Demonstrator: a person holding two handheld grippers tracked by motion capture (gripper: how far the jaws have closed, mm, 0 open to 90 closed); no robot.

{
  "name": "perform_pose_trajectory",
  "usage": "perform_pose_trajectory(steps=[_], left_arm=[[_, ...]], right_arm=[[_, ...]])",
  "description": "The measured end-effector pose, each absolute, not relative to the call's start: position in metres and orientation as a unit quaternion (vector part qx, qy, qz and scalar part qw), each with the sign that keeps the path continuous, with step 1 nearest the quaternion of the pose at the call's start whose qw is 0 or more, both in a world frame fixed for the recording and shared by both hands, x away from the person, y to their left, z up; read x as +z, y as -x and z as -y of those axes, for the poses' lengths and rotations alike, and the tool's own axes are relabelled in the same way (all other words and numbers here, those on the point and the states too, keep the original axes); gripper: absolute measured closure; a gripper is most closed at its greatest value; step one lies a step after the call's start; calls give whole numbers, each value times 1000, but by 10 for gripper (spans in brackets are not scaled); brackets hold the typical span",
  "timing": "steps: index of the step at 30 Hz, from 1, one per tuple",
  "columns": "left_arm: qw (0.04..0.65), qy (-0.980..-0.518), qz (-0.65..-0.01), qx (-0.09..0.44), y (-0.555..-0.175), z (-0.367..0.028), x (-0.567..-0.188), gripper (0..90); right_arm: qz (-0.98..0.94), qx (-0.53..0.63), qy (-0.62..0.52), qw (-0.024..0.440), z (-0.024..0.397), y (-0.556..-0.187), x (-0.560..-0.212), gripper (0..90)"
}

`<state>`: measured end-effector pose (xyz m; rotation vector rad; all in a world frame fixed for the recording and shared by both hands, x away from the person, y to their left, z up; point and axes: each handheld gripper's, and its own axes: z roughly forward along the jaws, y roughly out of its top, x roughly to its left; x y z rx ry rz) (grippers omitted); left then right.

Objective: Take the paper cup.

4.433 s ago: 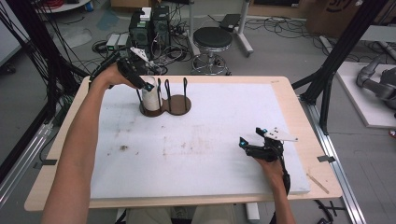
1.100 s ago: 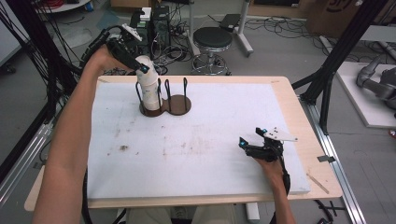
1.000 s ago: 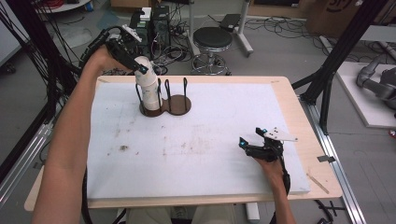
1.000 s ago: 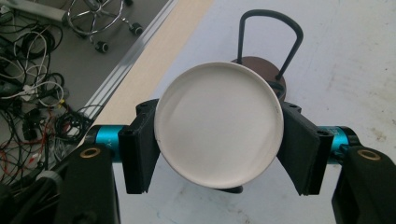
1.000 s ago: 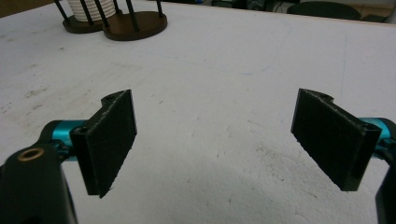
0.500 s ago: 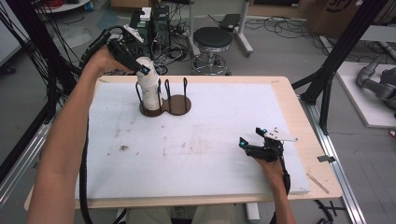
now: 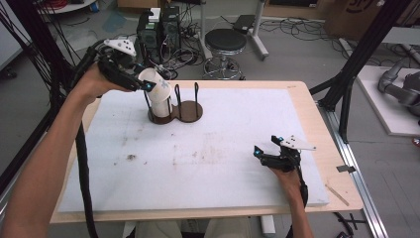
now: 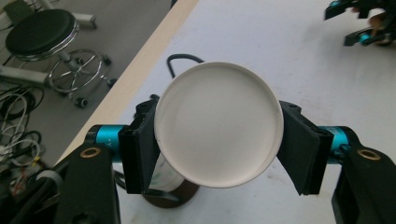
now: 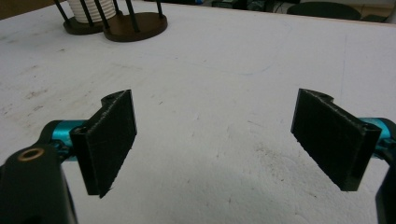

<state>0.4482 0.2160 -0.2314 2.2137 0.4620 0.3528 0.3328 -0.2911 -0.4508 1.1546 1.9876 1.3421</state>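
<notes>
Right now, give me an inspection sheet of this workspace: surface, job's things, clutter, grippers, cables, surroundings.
Surface: white mat, scuffed and stained, on a wooden table.
Job's things: white cup tilted above a stack of cups in the brown wire holder.
Clutter: nothing seen.
Grippers: left gripper shut on the white cup; right gripper open, low over the mat.
Cables: black cable trailing along the left forearm.
Surroundings: stool, floor cables.

A white paper cup (image 7: 154,87) is held tilted above the left ring of a dark two-ring wire holder (image 7: 176,110), at the far left of the white foam-covered table (image 7: 218,144); a black round stool (image 7: 225,41) stands behind.
</notes>
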Motion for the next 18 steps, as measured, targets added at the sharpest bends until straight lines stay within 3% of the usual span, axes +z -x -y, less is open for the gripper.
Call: perform_pose_trajectory(steps=[18], left_arm=[[521,-835,-138,105,-396,-199,-282,359]], right_arm=[[-724,490,-424,235,292,-333,-451,145]])
